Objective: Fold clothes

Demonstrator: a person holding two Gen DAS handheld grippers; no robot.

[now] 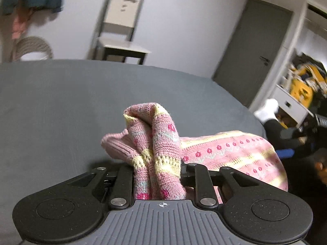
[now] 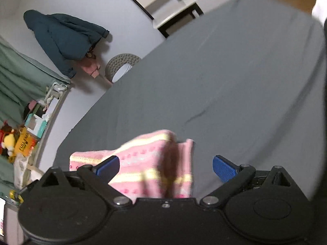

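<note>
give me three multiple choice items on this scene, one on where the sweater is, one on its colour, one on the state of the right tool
1. Where does the sweater lie?
A. on the grey bed
B. on the chair
C. on the floor

2. What are its main colours?
A. blue and white
B. pink with pale yellow stripes
C. plain green

3. How is the right tool?
A. shut on the sweater
B. open
C. out of view

Answers: 1 A, it rests on the grey bed. 2 B, pink knit with yellow bands. 3 B, its blue fingers stand wide apart, while the left tool pinches the fabric.
</note>
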